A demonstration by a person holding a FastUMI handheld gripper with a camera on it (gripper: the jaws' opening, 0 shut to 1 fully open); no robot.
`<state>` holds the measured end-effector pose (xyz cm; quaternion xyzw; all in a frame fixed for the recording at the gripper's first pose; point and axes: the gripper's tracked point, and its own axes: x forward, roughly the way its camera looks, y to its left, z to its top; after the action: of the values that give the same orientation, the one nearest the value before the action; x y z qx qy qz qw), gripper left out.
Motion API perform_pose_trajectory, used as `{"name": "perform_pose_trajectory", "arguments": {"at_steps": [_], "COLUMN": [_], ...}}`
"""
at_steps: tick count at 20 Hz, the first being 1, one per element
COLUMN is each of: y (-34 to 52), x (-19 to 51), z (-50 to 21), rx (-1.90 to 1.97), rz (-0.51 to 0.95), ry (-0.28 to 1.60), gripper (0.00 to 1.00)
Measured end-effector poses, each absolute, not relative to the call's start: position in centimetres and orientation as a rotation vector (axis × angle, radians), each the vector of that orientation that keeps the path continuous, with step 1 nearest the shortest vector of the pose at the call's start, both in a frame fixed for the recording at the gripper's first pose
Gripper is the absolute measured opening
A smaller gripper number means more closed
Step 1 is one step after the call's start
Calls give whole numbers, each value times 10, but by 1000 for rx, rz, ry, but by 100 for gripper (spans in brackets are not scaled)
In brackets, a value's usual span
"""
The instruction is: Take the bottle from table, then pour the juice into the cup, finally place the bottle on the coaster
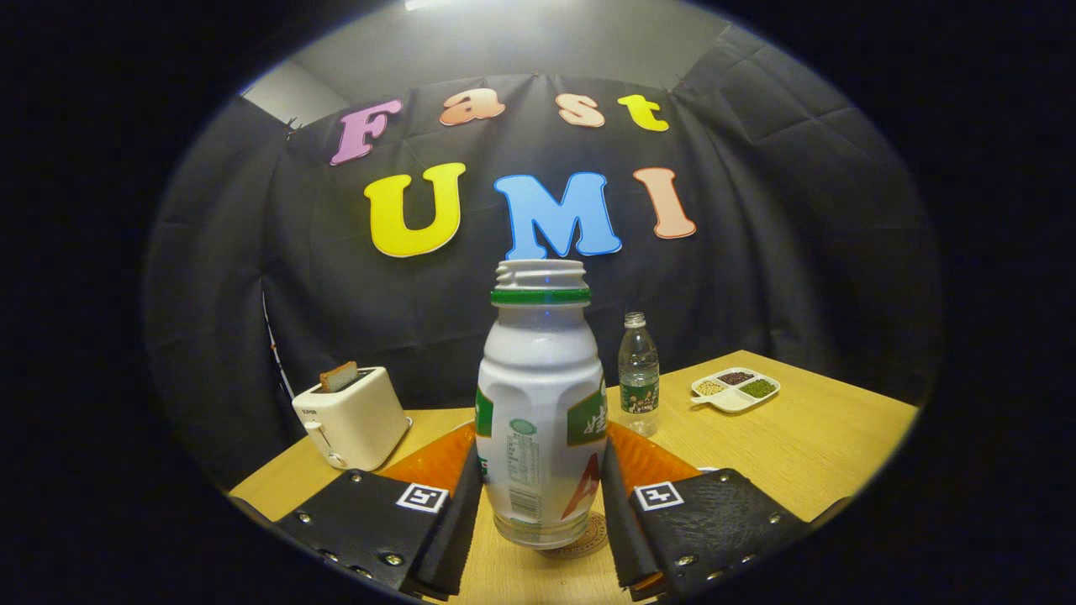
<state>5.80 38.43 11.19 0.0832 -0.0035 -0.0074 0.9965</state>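
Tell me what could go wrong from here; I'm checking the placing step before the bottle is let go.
1. The bottle stands uncapped between the fingers of the gripper; any tilt could spill what juice is left.
2. The coaster peeks out under the bottle's base toward one side, so the bottle may land partly off it and rock.
3. The fingers sit close against the bottle; uneven opening could drag it over.

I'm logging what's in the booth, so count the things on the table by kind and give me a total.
Bottles: 2, the white bottle between the gripper fingers and a clear water bottle
Toasters: 1
Divided snack trays: 1
Coasters: 1, under the white bottle
Total: 5
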Motion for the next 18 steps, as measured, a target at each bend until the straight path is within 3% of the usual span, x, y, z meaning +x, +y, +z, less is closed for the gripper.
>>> {"name": "perform_pose_trajectory", "arguments": {"at_steps": [18], "y": [386], "x": [98], "z": [66], "rx": [3], "rz": [-6], "ry": [-8], "gripper": [66]}}
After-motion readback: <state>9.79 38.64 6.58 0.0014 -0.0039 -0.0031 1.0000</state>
